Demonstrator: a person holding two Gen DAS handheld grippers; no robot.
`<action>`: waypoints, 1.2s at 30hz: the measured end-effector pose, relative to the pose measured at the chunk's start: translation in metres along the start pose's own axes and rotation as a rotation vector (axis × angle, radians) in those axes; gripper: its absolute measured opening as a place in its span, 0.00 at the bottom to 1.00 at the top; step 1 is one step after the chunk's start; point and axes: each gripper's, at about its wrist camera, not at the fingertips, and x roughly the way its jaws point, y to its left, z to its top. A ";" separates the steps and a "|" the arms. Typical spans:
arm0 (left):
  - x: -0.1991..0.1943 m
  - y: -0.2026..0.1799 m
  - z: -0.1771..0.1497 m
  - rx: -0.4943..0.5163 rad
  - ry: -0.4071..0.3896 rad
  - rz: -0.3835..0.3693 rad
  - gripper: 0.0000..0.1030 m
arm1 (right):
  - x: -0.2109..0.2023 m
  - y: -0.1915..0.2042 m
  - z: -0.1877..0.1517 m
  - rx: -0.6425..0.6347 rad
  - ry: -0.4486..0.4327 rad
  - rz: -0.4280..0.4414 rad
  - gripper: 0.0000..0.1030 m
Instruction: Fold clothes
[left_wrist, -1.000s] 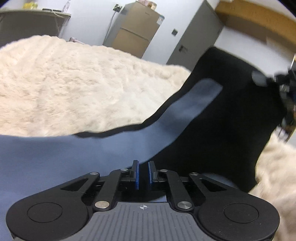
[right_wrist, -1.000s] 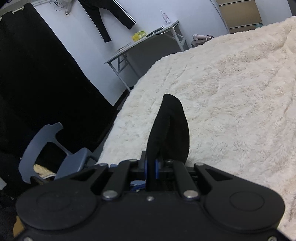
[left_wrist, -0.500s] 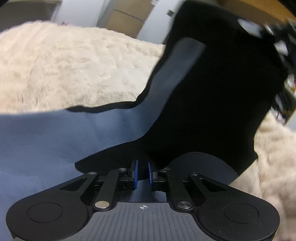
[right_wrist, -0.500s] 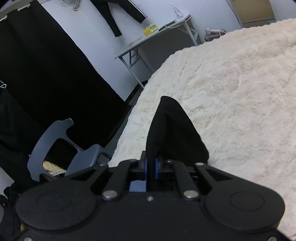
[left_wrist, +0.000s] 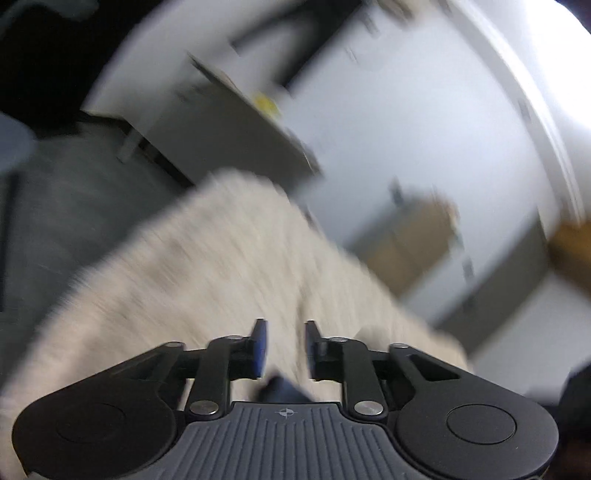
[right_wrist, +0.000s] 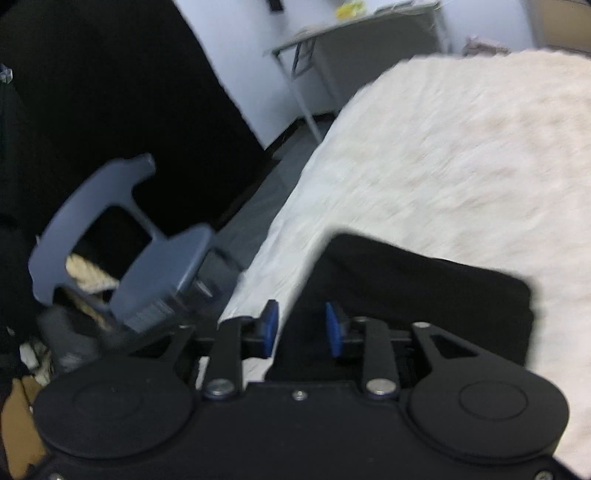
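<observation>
The black garment (right_wrist: 424, 291) lies folded and flat on the cream fluffy blanket (right_wrist: 461, 155). My right gripper (right_wrist: 300, 314) hovers low over its near left corner. Its jaws are opening; the cloth shows between the blue pads (right_wrist: 269, 321), but they do not press on it. The left wrist view is badly blurred. My left gripper (left_wrist: 285, 332) is also opening, over bare blanket (left_wrist: 221, 266), with nothing pinched. A small bit of blue-dark cloth (left_wrist: 282, 389) shows just below its jaws, at the gripper body.
The bed's edge runs on the left, with grey floor (right_wrist: 258, 206) beyond it. A blue plastic chair (right_wrist: 122, 236) stands close by, in front of a black curtain (right_wrist: 110, 92). A grey folding table (right_wrist: 354, 33) stands against the wall. A brown cabinet (left_wrist: 406, 236) shows to the right.
Both grippers were shut on the lifted garment and have let it go. The right one sank and the black cloth now lies flat. The left one swung away fast and rolled.
</observation>
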 end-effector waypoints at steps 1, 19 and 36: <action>-0.009 0.007 0.005 -0.034 -0.044 0.002 0.27 | 0.015 0.006 -0.005 -0.007 0.030 0.022 0.41; 0.070 -0.051 -0.044 0.324 0.560 0.036 0.45 | -0.111 -0.107 -0.094 -0.247 -0.020 -0.299 0.48; 0.077 -0.040 -0.040 0.372 0.534 0.072 0.29 | -0.085 -0.082 -0.109 -0.362 0.046 -0.212 0.29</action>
